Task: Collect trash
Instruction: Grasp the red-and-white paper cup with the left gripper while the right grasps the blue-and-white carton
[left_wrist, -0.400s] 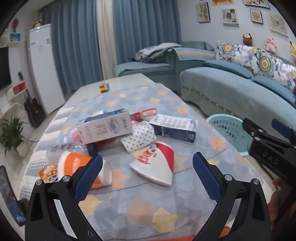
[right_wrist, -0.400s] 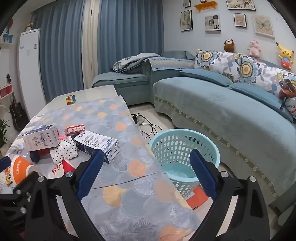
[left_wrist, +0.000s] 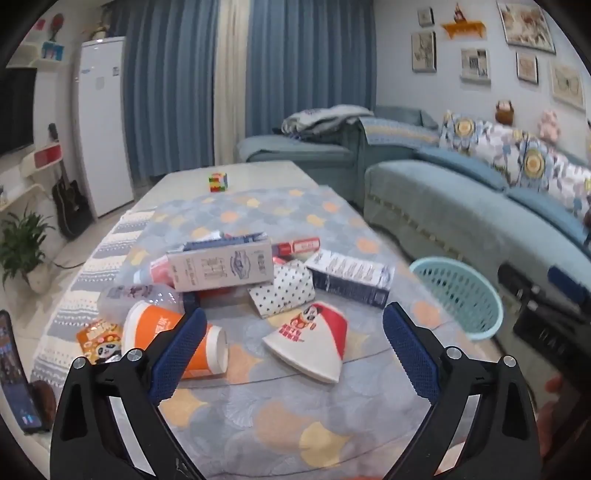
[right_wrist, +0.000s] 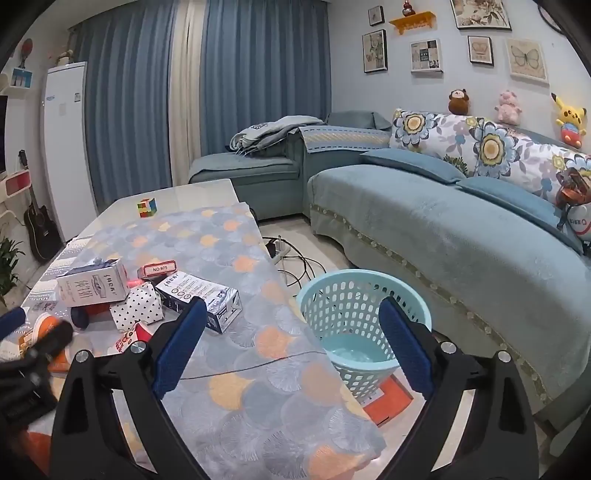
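Observation:
A heap of trash lies on the cloth-covered table: a white carton, a dark blue box, a polka-dot packet, a flattened red-and-white cup, an orange cup on its side and a snack wrapper. My left gripper hangs open just short of the cups, nothing between its fingers. My right gripper is open over the table's right edge, facing the teal basket on the floor. The basket also shows right of the table in the left wrist view.
A colour cube sits at the table's far end. The blue sofa runs along the right, close to the basket. Cables and an orange box lie on the floor. A phone stands at the left.
Both grippers tipped upward a little, so the table and basket sit lower in each view. The trash has not moved and both grippers stay open.

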